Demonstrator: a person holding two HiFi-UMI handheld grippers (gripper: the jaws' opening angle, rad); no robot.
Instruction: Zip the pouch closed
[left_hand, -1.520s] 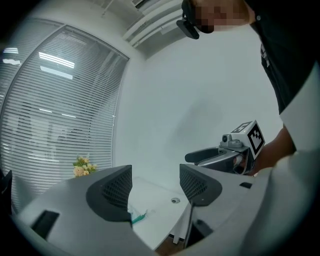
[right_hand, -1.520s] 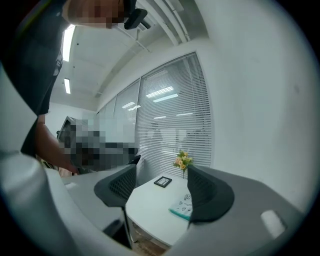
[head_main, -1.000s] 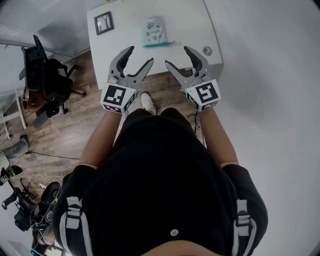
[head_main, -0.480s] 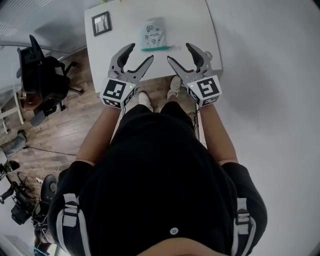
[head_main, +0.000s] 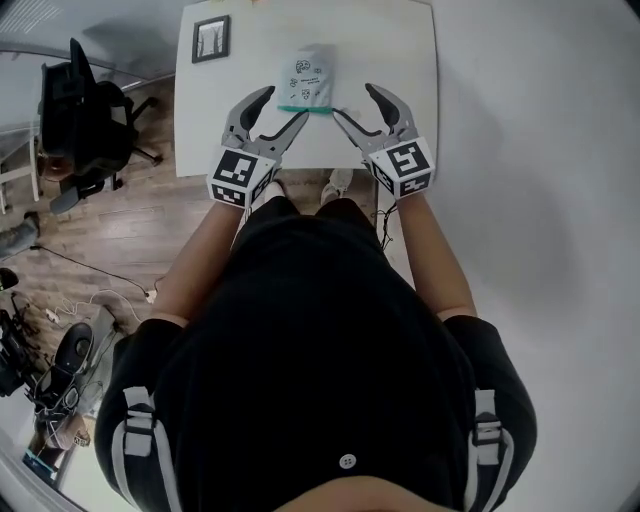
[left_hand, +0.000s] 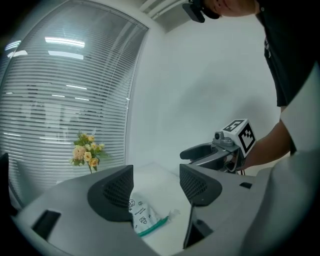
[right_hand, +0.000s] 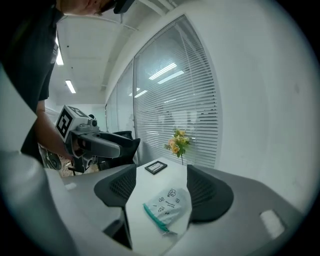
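Note:
A pale printed pouch (head_main: 305, 77) with a teal zip along its near edge lies flat on the white table (head_main: 400, 60). The left gripper view shows the pouch (left_hand: 141, 218) between the jaws, ahead on the table; so does the right gripper view (right_hand: 170, 202). My left gripper (head_main: 282, 108) is open, held above the table's near edge just left of the pouch's zip. Just right of the zip my right gripper (head_main: 358, 105) is open too. Neither gripper touches the pouch, and the zip's slider is too small to make out.
A small black picture frame (head_main: 211, 39) lies at the table's far left corner. Yellow flowers (left_hand: 87, 154) stand at the table's far side by window blinds. A black office chair (head_main: 80, 120) stands on the wooden floor left of the table. A white wall runs along the right.
The person has stepped closer to the table. Both open grippers have moved forward over its near edge and now flank the pouch's zip.

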